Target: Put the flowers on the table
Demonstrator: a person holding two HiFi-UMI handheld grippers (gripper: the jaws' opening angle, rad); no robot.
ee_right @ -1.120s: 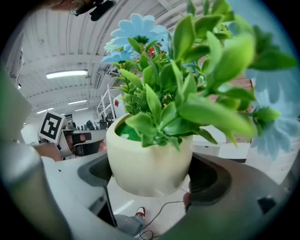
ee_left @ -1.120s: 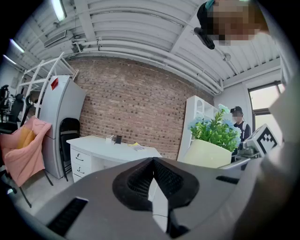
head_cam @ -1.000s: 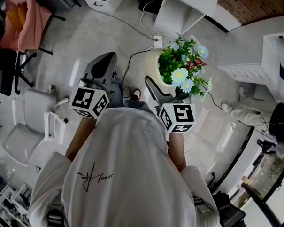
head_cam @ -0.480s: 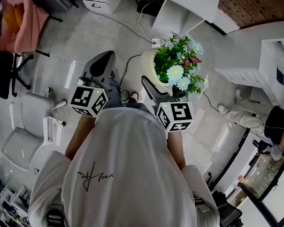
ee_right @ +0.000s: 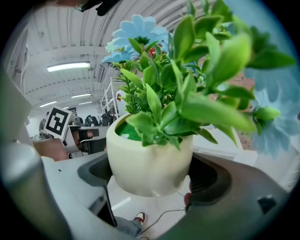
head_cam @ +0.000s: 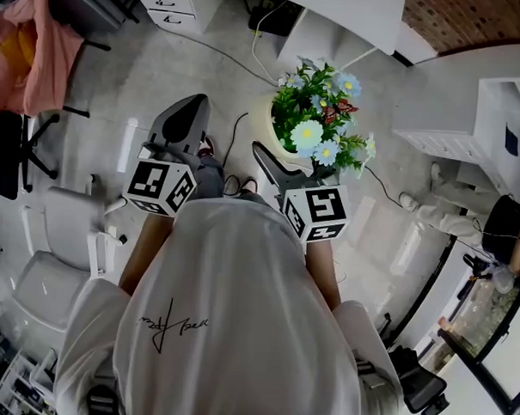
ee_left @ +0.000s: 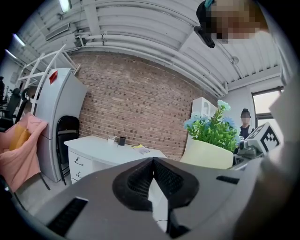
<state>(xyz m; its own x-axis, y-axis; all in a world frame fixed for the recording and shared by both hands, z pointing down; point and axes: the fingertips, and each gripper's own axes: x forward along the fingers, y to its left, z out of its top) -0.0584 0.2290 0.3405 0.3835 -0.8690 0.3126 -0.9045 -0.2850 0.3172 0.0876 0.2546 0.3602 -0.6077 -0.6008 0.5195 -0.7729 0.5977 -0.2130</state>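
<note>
While clamped at the cream pot (ee_right: 147,161) between right gripper (ee_right: 150,176) fingers, held above grey floor (head_cam: 163,60): flowers (ee_right: 159,103), pale blue blooms over dense green leaves, round glossy pot. Fingers of left gripper (ee_left: 153,164) pressed together, nothing between them.

White T-shirt (head_cam: 240,270) printed with black scrawled script.

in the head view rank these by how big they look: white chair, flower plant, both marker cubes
1. white chair, at the left.
2. flower plant, held up nearer the camera, so it may look bigger than it is.
3. left marker cube and right marker cube: they look alike, so no ranking between them.
</note>
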